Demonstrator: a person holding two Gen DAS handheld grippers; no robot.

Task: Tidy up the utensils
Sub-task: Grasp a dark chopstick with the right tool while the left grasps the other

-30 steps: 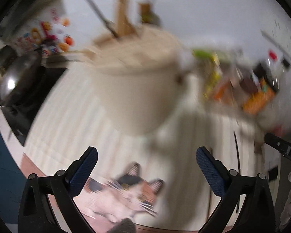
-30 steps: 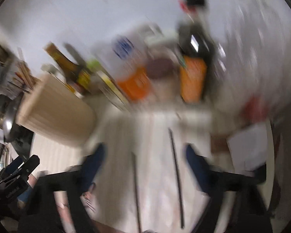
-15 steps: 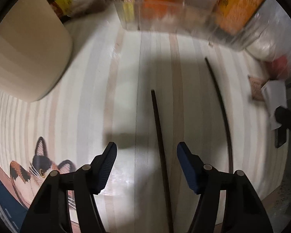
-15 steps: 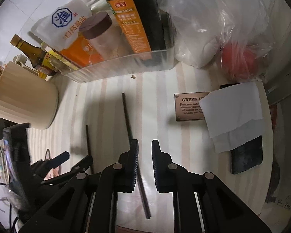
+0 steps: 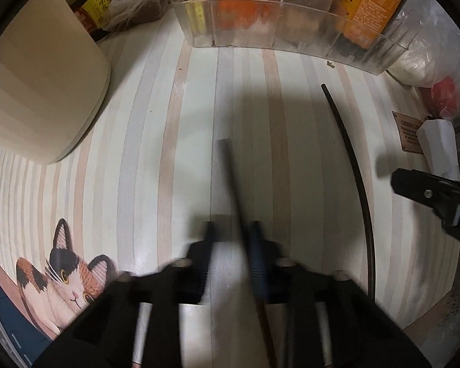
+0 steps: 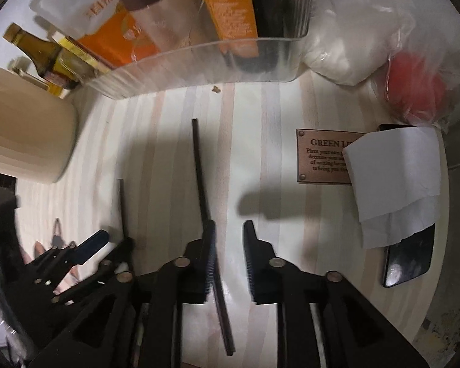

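Two long black chopsticks lie on the striped board. In the left wrist view my left gripper (image 5: pixel 230 230) is blurred, its jaws nearly closed around the left chopstick (image 5: pixel 230 178); a firm grip cannot be told. The second chopstick (image 5: pixel 349 153) lies to the right. In the right wrist view my right gripper (image 6: pixel 228 227) is a little open, low over the board, with the right chopstick (image 6: pixel 201 178) lying against the inner side of its left finger. The left chopstick (image 6: pixel 122 205) and left gripper (image 6: pixel 107 242) show at lower left. The cream utensil holder (image 5: pixel 40 86) stands at the left.
A clear tray (image 6: pixel 199 64) of sauce bottles and packets lines the back. A plastic bag with something red (image 6: pixel 414 89), a brown plaque (image 6: pixel 322 156), a folded tissue (image 6: pixel 395 178) and a phone (image 6: pixel 411 260) are at the right. A cat picture (image 5: pixel 67 276) is at front left.
Both grippers have dropped toward the board. The left jaws have closed in on the left chopstick. The right jaws, nearly shut half a second ago, have opened a little beside the right chopstick.
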